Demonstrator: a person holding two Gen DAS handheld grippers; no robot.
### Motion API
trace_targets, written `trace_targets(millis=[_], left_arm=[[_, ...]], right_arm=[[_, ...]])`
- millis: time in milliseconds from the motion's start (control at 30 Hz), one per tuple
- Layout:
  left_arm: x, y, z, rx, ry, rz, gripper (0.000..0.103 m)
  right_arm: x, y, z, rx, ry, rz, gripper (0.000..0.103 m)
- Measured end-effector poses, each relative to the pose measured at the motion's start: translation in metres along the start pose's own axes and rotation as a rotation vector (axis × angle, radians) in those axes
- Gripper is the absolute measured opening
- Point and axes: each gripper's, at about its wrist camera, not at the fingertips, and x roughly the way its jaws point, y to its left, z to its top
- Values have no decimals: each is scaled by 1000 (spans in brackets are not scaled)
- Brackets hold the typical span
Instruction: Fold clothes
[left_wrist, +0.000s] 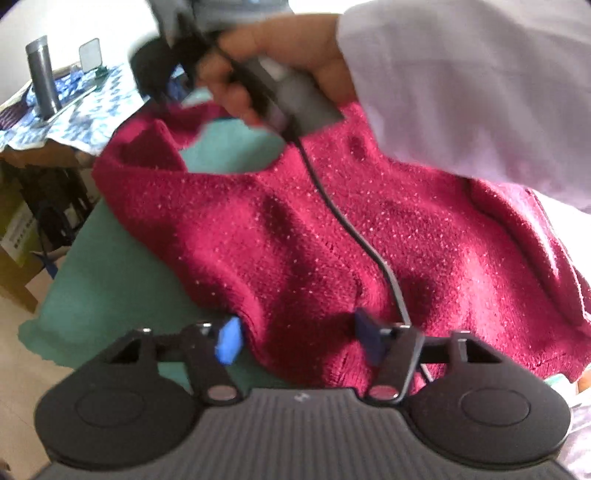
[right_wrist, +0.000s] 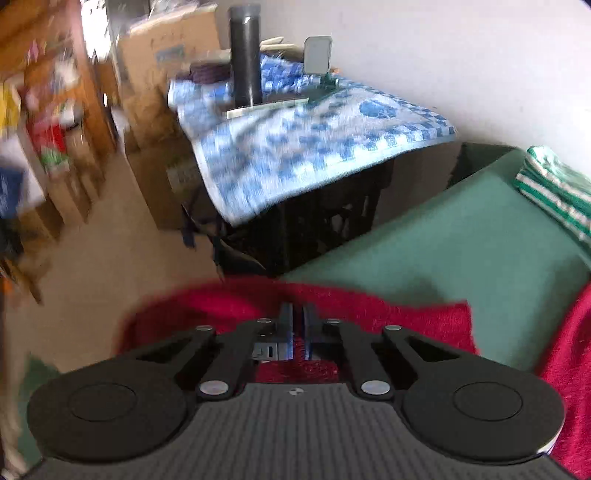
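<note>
My right claw (right_wrist: 298, 328) pinches the crimson knitted sweater (left_wrist: 314, 236); my left claw (left_wrist: 299, 341) gapes wide over it.

Fuzzy crimson knit sweater (left_wrist: 295, 229) – matt green cloth cover (right_wrist: 461, 243), matt ribbed-plastic tool (right_wrist: 297, 328).

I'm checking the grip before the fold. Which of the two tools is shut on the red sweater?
The right tool: its fingers are pressed together on a raised edge of the red sweater. The left tool is spread open around the hem.
</note>
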Motion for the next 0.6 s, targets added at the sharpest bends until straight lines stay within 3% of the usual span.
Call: trace_targets(millis=[33, 100, 133, 200, 267, 333, 367, 400, 433, 500, 567, 600], left_arm=[[-2, -2, 1, 13, -11, -6, 47], [-6, -7, 3, 39, -32, -17, 27], [-8, -9, 4, 52, -43, -22, 25], [-12, -13, 7, 78, -65, -33, 24], [-16, -18, 9, 104, -86, -45, 26], [-21, -25, 10, 141, -108, -66, 41], [-24, -32, 10, 176, -118, -90, 57], [-26, -38, 10, 204, -121, -111, 64], [-26, -43, 10, 223, -119, -128, 64], [-28, -52, 9, 263, -114, -162, 64], [-29, -50, 10, 264, -96, -165, 65], [-29, -47, 11, 258, -85, -163, 67]], right_arm=[[-16, -3, 8, 18, -59, 61, 5], [-49, -9, 25, 54, -177, 182, 5], [-70, -14, 29, 53, -241, 229, 5], [-117, -27, 29, 46, -365, 297, 6], [-164, -59, 9, 90, -432, 321, 6], [-210, -95, -16, 141, -457, 333, 14], [-226, -116, -34, 175, -425, 277, 20], [-242, -137, -53, 211, -386, 205, 43], [-259, -159, -76, 287, -366, 81, 52], [-285, -201, -124, 505, -304, -104, 41], [-301, -220, -159, 644, -238, -160, 39], [-301, -215, -166, 650, -211, -170, 39]])
